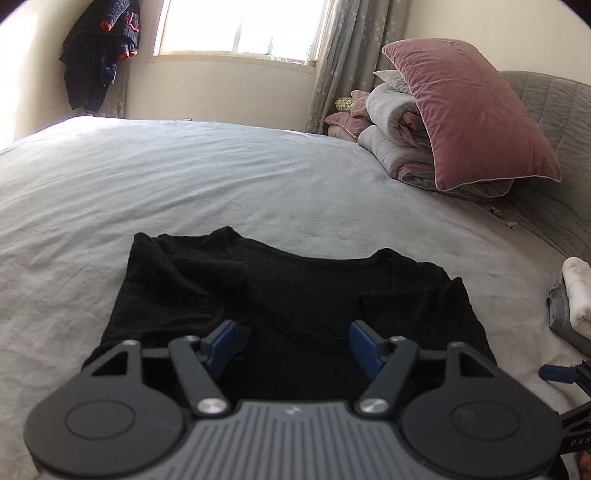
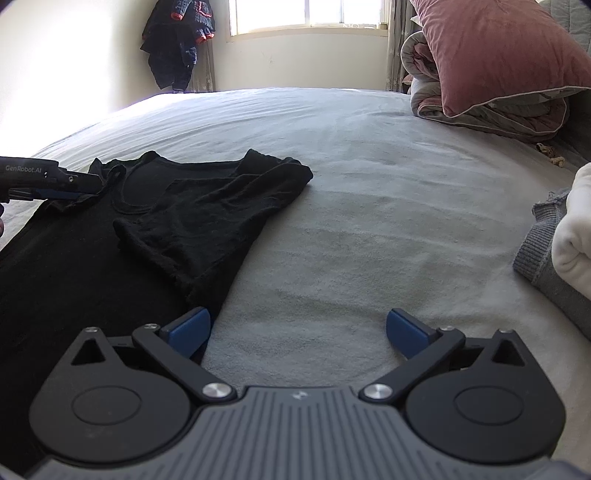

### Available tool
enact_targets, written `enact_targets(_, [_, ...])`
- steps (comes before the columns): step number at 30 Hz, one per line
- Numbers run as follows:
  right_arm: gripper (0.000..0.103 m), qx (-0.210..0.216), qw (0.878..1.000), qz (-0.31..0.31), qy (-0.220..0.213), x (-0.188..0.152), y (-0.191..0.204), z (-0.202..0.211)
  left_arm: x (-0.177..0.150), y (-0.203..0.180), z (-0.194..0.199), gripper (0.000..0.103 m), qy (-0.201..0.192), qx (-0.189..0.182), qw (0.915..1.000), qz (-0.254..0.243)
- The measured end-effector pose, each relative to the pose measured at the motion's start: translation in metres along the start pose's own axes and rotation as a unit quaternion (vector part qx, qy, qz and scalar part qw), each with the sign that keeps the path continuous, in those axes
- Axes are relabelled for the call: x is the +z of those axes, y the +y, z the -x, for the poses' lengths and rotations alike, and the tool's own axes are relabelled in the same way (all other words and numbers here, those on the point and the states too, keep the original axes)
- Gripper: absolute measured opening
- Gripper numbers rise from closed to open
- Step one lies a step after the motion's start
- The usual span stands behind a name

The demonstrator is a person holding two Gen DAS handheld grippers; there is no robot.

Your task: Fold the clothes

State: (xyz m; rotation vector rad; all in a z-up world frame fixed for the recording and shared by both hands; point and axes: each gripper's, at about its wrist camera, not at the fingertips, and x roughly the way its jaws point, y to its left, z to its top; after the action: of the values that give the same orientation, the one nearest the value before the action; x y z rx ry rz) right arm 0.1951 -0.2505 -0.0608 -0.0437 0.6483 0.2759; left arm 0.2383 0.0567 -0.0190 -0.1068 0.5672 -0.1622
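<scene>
A black T-shirt (image 1: 295,288) lies flat on the grey bed sheet (image 1: 221,177), collar toward the window and both sleeves folded in over the body. My left gripper (image 1: 294,341) is open low over the shirt's middle, with nothing between its blue pads. From the right wrist view the left gripper (image 2: 86,186) reaches in from the left, near the collar. My right gripper (image 2: 298,328) is open over bare sheet, and its left finger (image 2: 190,328) is at the right edge of the shirt (image 2: 166,221). One of its blue fingers (image 1: 552,371) shows at the right edge of the left wrist view.
A pink pillow (image 1: 476,114) leans on a rolled quilt (image 1: 391,125) against the headboard at the far right. Folded grey and white clothes (image 2: 554,243) are stacked on the bed to the right. Dark clothes (image 1: 99,51) hang by the window (image 1: 240,26).
</scene>
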Motion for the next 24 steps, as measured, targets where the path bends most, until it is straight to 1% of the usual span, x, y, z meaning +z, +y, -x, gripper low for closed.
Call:
enact_targets(1, [0.103,-0.001,1.000,0.001,0.000,0.000,0.000,0.000,-0.002,0.000,0.005,0.074,-0.011,0.005,0.9999,-0.003])
enact_targets(4, [0.103,-0.001,1.000,0.001,0.001,-0.001,0.001,-0.001,-0.006,0.007,0.015,0.074,-0.023,0.021,0.9995,-0.002])
enact_targets(14, [0.103,-0.005,1.000,0.003,-0.002,-0.001,0.002,0.000,-0.017,0.026,0.016,0.074,-0.023,0.037,0.9989,-0.016])
enact_targets(20, [0.103,-0.004,1.000,-0.005,0.002,0.002,0.001,0.003,-0.017,0.041,0.019,0.074,-0.034,0.012,0.9993,-0.011])
enact_targets(24, [0.103,-0.008,0.999,0.009,0.032,0.012,0.006,0.004,-0.017,0.050,0.021,0.073,-0.042,-0.005,0.9991,-0.008])
